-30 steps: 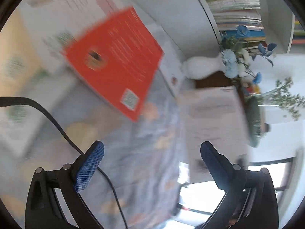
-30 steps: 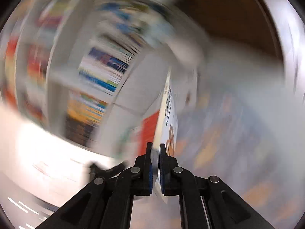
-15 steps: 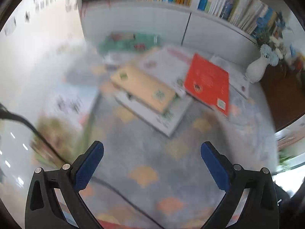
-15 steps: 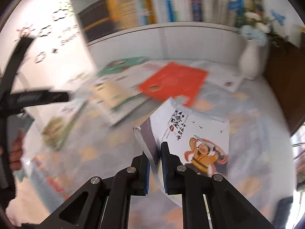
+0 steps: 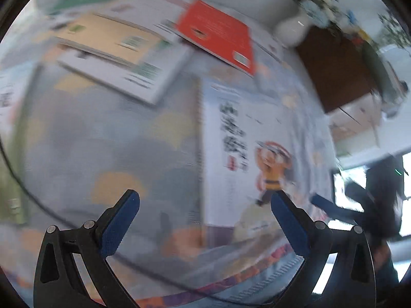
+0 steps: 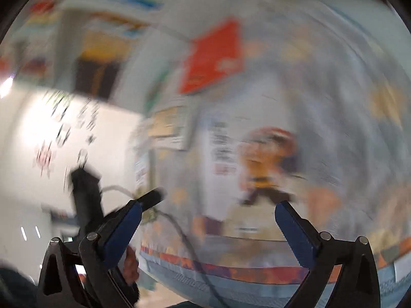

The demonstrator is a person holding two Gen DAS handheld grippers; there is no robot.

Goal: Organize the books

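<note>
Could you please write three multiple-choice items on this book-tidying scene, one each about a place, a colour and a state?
1. Where does the cartoon-figure book lie?
A. Flat on the patterned rug
B. Upright on a shelf
C. Inside a box

2. What colour is the book beside the white vase?
A. Green
B. Red
C. Black

3. How does the right claw stand?
A. Clamped on the cartoon-figure book
B. Shut on nothing
C. Open, holding nothing

Answers: 1 A, its cover faces up on the rug in both views. 2 B, its cover is plainly red. 3 C, its jaws have just been opening and stand wide apart, with the book lying on the rug beyond them.
</note>
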